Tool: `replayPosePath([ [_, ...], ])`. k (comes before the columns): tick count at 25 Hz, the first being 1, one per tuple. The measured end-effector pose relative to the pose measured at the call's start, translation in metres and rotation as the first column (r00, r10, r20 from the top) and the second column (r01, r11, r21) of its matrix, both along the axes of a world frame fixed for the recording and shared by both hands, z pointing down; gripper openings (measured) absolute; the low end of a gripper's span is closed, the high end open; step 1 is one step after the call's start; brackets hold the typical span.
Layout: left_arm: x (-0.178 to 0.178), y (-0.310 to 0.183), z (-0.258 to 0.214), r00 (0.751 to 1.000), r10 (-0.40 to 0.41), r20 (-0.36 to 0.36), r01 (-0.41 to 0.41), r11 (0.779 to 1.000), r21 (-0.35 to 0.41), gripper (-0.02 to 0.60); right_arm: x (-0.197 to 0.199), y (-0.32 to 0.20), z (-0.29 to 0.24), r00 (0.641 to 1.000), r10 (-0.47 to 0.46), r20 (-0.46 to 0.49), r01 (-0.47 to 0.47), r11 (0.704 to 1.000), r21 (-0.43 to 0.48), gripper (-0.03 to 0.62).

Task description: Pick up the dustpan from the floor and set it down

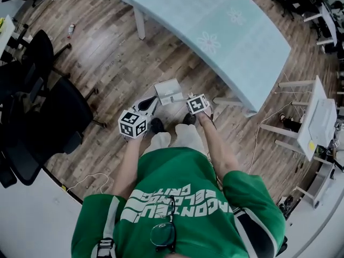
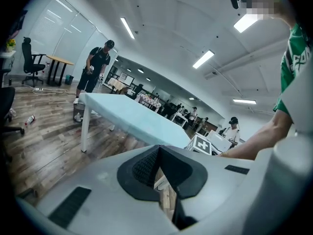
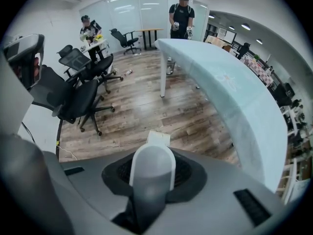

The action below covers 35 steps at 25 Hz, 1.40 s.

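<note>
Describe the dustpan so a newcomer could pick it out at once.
Start at the long pale-blue table. Off its near edge, just ahead of the person's shoes, is the dustpan, its handle clamped in the right gripper. It is the only small white tray there, unlike the black office chairs opposite.

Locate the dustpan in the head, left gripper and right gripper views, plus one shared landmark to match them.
Head view: dustpan at centre, just ahead of the person's shoes.
Left gripper view: not identifiable; the left tool blocks the lower picture.
Right gripper view: bottom centre, handle clamped in the right tool, pan beyond.
Shared landmark: the light-blue table.
</note>
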<state>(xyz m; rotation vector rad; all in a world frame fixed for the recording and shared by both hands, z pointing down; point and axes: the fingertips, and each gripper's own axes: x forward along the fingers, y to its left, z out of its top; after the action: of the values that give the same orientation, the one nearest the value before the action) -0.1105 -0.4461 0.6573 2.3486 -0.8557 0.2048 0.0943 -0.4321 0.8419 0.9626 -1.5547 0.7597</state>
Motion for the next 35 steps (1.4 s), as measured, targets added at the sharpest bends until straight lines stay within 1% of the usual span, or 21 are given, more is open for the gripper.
replayPosePath([
  [3, -0.003, -0.003, 0.003, 1.000, -0.010, 0.012, 0.010, 1.000, -0.004, 0.003, -0.009, -0.006, 0.014, 1.000, -0.010, 0.011, 0.010, 1.000, -0.011, 0.109],
  [5, -0.003, -0.007, 0.004, 1.000, -0.025, 0.017, 0.025, 1.000, -0.003, 0.003, -0.011, -0.008, 0.020, 1.000, -0.012, -0.003, 0.012, 0.999, -0.030, 0.109],
  [10, 0.000, -0.012, 0.001, 0.997, -0.068, 0.022, 0.068, 0.998, -0.004, 0.003, -0.019, -0.022, 0.034, 0.999, -0.033, 0.014, 0.034, 0.999, -0.034, 0.109],
  [13, 0.000, -0.015, 0.001, 0.996, -0.085, 0.027, 0.085, 0.996, -0.004, 0.003, -0.020, -0.031, 0.034, 0.999, -0.035, 0.014, 0.035, 0.999, -0.037, 0.110],
  [16, -0.003, -0.016, 0.004, 0.994, -0.102, 0.030, 0.102, 0.995, -0.010, 0.003, -0.019, -0.034, 0.033, 0.999, -0.034, -0.007, 0.034, 0.998, -0.045, 0.109],
  [18, -0.003, -0.015, 0.006, 0.994, -0.109, 0.031, 0.110, 0.994, -0.014, 0.003, -0.021, -0.034, 0.035, 0.999, -0.035, -0.001, 0.035, 0.998, -0.045, 0.110],
  [21, -0.004, -0.016, 0.006, 0.993, -0.112, 0.032, 0.112, 0.994, -0.013, 0.003, -0.019, -0.032, 0.036, 1.000, -0.027, -0.007, 0.027, 0.997, -0.073, 0.110],
  [23, -0.004, -0.018, 0.005, 0.994, -0.107, 0.035, 0.108, 0.994, -0.008, 0.003, -0.015, -0.027, 0.033, 0.999, -0.023, -0.022, 0.020, 0.995, -0.102, 0.140],
  [25, -0.004, -0.020, 0.002, 0.994, -0.103, 0.036, 0.103, 0.995, 0.001, 0.003, -0.019, -0.024, 0.031, 1.000, -0.013, 0.002, 0.013, 0.994, -0.111, 0.171],
  [27, -0.004, -0.021, 0.000, 0.994, -0.099, 0.037, 0.099, 0.995, 0.012, 0.003, -0.023, -0.024, 0.026, 0.999, -0.007, 0.035, 0.010, 0.996, -0.094, 0.187],
  [30, -0.001, -0.023, -0.004, 0.995, -0.087, 0.037, 0.086, 0.996, 0.026, 0.003, -0.027, -0.026, 0.017, 0.996, 0.004, 0.087, 0.002, 0.998, -0.062, 0.193],
  [32, 0.000, -0.025, -0.006, 0.996, -0.081, 0.035, 0.079, 0.996, 0.036, 0.003, -0.032, -0.028, 0.004, 0.992, 0.012, 0.122, -0.008, 0.999, -0.031, 0.195],
  [35, 0.002, -0.025, -0.010, 0.997, -0.068, 0.031, 0.066, 0.996, 0.052, 0.003, -0.033, -0.029, -0.017, 0.988, 0.026, 0.151, -0.029, 0.999, 0.019, 0.196],
])
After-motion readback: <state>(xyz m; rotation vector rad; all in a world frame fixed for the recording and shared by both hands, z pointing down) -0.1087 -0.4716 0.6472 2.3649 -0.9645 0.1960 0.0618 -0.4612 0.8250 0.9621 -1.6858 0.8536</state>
